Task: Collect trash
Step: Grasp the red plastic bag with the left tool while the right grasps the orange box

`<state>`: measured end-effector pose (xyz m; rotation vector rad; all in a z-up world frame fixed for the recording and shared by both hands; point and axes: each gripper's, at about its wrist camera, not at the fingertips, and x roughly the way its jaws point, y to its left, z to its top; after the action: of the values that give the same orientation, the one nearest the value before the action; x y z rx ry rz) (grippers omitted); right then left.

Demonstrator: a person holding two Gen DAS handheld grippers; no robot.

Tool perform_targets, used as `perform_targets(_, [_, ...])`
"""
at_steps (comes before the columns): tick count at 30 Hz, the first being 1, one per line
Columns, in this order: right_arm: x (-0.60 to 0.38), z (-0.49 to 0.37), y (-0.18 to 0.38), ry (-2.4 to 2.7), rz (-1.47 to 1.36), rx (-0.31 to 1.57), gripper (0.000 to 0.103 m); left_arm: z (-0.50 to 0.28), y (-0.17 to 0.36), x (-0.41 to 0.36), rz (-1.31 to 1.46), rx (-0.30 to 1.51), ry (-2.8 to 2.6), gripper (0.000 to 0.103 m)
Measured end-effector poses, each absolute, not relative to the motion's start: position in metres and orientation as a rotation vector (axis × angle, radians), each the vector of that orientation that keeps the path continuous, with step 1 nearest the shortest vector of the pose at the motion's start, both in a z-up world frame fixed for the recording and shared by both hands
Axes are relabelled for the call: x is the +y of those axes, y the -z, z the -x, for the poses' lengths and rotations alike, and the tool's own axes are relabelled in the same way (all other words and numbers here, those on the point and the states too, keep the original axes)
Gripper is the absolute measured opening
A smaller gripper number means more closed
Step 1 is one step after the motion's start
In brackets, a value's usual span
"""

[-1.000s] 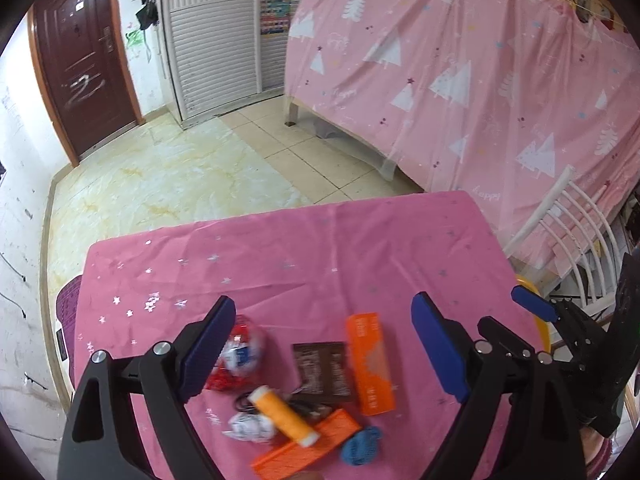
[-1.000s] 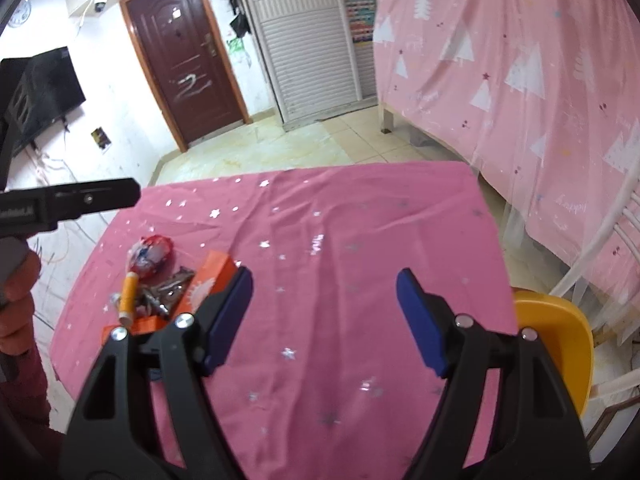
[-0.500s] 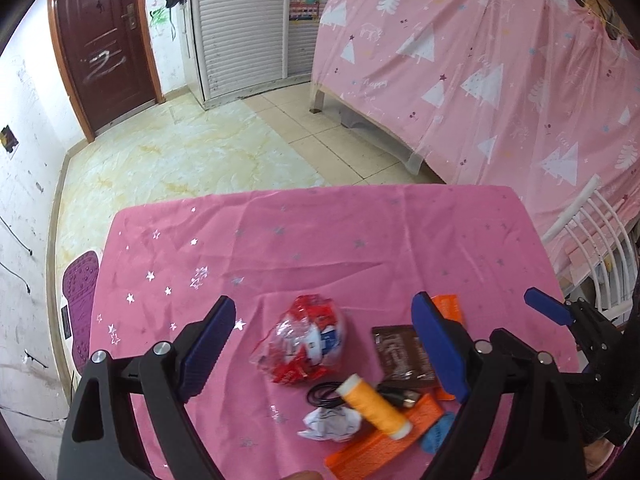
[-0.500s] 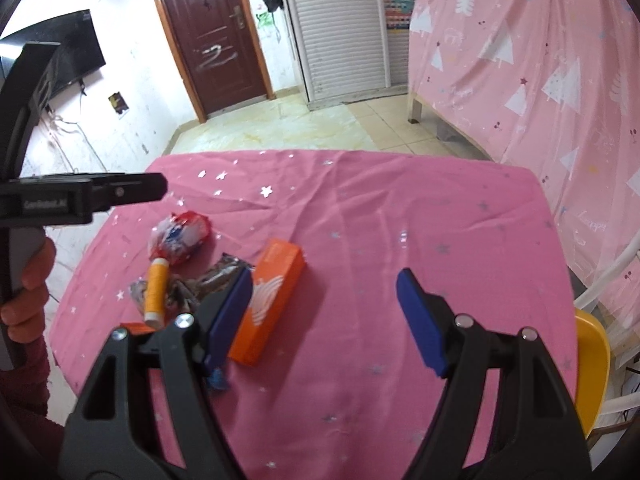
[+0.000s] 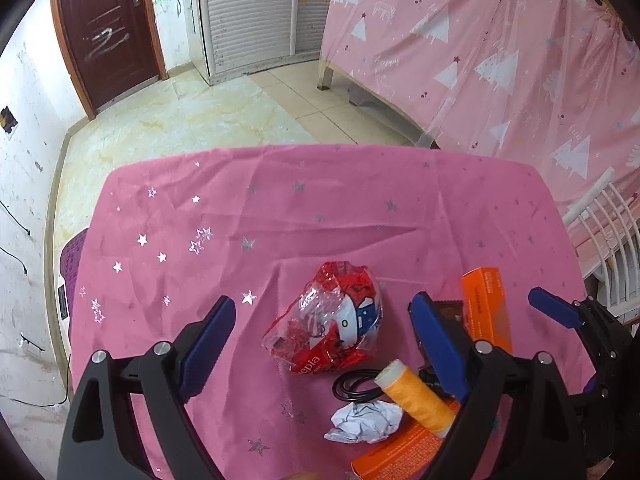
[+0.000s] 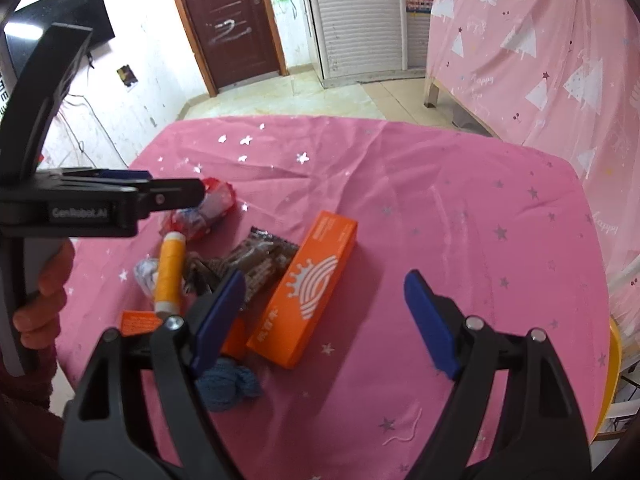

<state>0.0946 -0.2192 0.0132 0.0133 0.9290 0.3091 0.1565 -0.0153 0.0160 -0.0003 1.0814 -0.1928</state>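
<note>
Left gripper (image 5: 322, 330) spread wide, gripping nothing, poised over a crumpled red wrapper (image 5: 328, 328) lying between its blue fingers (image 5: 208, 340) without touching them. Right gripper (image 6: 324, 316) also wide, having just been opening further, empty, above the pink tablecloth (image 6: 440, 200); long orange box (image 6: 306, 286) just inside its left finger. Trash clustered near the table's near-left corner: orange thread spool (image 5: 416, 398), white paper ball (image 5: 366, 420), dark brown wrapper (image 6: 262, 260), black cord loop (image 5: 352, 386), blue yarn (image 6: 226, 386) (partly hidden behind a finger). 2nd orange box (image 5: 396, 456) cut off at the picture's lower edge in the left view. Left hand (image 6: 44, 292) half out of view.
</note>
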Motion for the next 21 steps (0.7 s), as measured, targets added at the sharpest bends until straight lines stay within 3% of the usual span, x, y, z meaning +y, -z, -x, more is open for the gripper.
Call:
perform_targets(6, [-0.216, -0.098, -0.006, -0.305, -0.007, 0.95, 0.078, -0.16, -0.005, -0.02, -0.004, 1.101, 0.19, 0.083])
perform_targets(13, [-0.212, -0.098, -0.003, -0.317, -0.012, 0.956, 0.063, -0.164, 0.007, -0.022, 0.002, 1.126, 0.18, 0.083])
perform_targets(21, [-0.211, -0.099, 0.001, -0.356, -0.035, 0.965, 0.041, -0.161, 0.015, -0.024, -0.015, 1.106, 0.158, 0.063])
